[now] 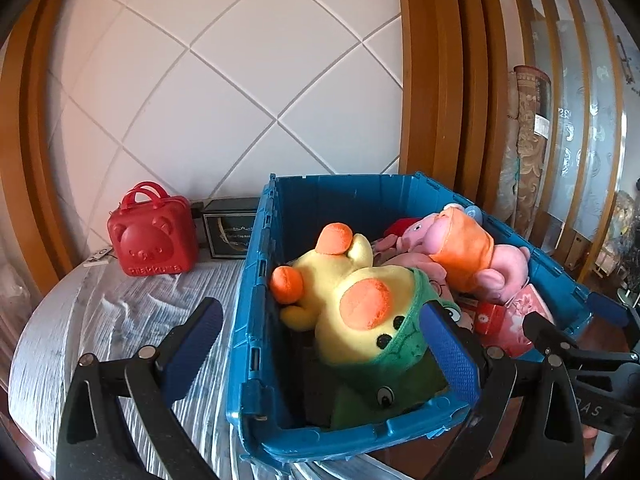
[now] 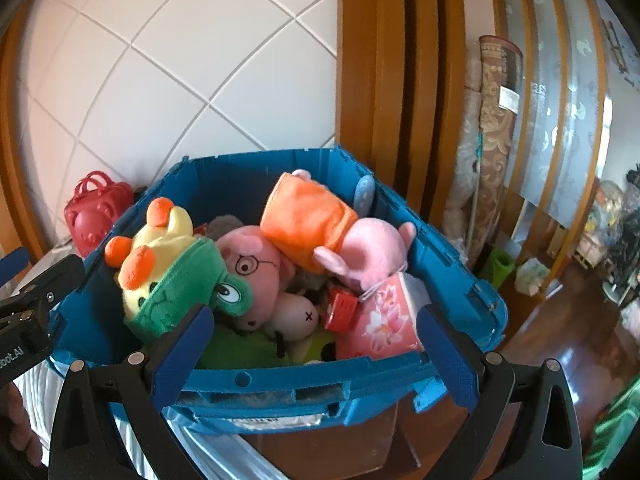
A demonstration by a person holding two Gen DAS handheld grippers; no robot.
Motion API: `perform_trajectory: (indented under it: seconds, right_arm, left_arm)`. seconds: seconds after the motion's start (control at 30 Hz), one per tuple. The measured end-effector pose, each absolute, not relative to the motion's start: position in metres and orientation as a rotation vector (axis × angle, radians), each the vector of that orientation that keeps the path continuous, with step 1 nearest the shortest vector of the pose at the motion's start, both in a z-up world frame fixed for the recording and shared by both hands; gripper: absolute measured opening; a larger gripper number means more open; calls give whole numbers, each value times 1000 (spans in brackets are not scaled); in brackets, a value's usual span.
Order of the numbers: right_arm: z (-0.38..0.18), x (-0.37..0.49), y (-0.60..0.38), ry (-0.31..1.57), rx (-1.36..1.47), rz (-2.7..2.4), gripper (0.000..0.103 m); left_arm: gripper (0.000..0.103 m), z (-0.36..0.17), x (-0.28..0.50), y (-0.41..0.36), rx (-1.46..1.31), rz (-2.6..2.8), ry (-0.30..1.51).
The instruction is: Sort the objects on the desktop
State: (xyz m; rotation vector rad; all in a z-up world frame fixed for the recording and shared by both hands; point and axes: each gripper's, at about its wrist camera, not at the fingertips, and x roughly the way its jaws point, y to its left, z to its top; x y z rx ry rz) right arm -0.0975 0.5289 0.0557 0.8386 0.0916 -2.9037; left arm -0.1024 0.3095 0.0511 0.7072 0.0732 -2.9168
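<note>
A blue plastic crate (image 1: 256, 304) (image 2: 280, 384) stands on the table, full of plush toys. A yellow duck plush in a green frog hood (image 1: 360, 304) (image 2: 168, 276) lies at its left. A pink pig plush in an orange dress (image 1: 464, 252) (image 2: 320, 220) lies on top at the back. A pink flowered cup (image 2: 384, 320) (image 1: 516, 320) leans at the right. My left gripper (image 1: 320, 340) is open and empty, straddling the crate's left wall. My right gripper (image 2: 316, 344) is open and empty above the crate's near rim.
A red bear-face case (image 1: 154, 236) (image 2: 96, 212) and a dark box (image 1: 228, 228) stand at the back left on the plastic-covered table (image 1: 120, 320). A tiled wall and wooden frame rise behind. Rolled rugs (image 2: 492, 136) stand at the right beyond the table.
</note>
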Motion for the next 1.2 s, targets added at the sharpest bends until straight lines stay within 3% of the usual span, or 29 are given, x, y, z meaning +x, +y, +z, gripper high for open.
perform_trajectory:
  seconds: [1.2]
  right_arm:
    - [54, -98, 536, 88, 870, -2910, 103]
  left_arm:
    - [100, 45, -98, 315, 846, -2928, 108]
